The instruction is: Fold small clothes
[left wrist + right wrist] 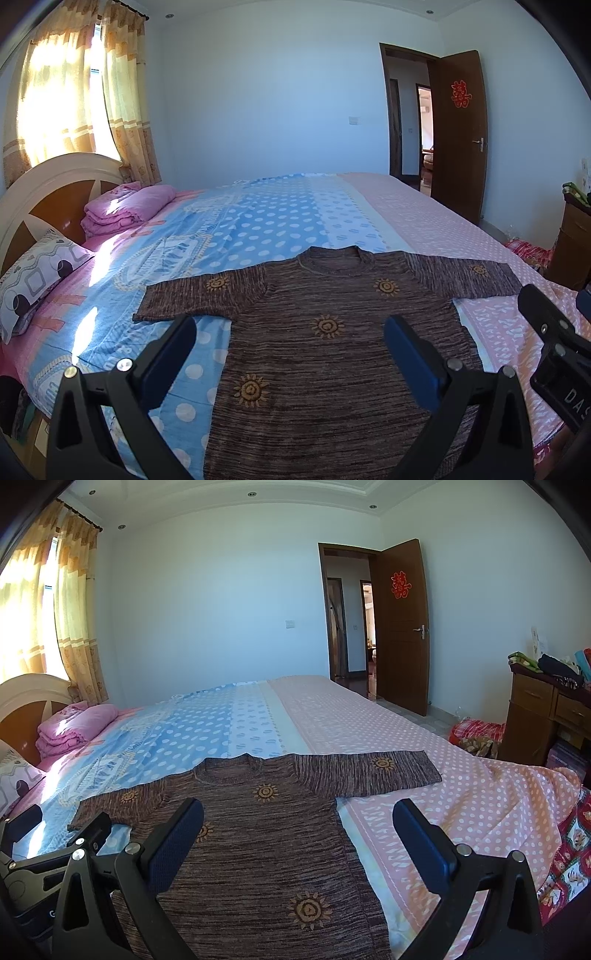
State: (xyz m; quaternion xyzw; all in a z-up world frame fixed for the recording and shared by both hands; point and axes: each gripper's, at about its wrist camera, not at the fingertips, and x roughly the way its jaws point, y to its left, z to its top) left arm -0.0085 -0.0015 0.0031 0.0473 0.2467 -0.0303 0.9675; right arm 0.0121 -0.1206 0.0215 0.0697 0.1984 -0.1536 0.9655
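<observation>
- Lying flat and face up on the bed (424,221), the sweater (332,369) is brown knit with orange sun motifs, its neck toward the far wall and both sleeves spread out to the sides.
- The left sleeve rests on the blue dotted part of the sheet (266,225); the right sleeve and the hem's right edge rest on the pink dotted part.
- The left gripper (290,350) hovers above the sweater's lower half, jaws spread wide with nothing between them; its left finger hangs over the blue sheet just past the sweater's edge, its right finger over the knit.
- The right gripper (299,834) hangs over the sweater's right side, jaws likewise wide apart and empty; one finger is above the chest area, the other above the pink sheet beside the hem.
- Each gripper shows at the edge of the other's view, so the two are side by side.
- A folded pink blanket (122,210) and a patterned pillow (33,280) sit at the headboard (48,177), well apart from the sweater.
- Sun comes through the curtains (66,92) behind the headboard.
- A brown door (400,627) with a red paper cutting stands open in the far corner.
- A wooden dresser (535,716) piled with clutter stands to the right of the bed.
</observation>
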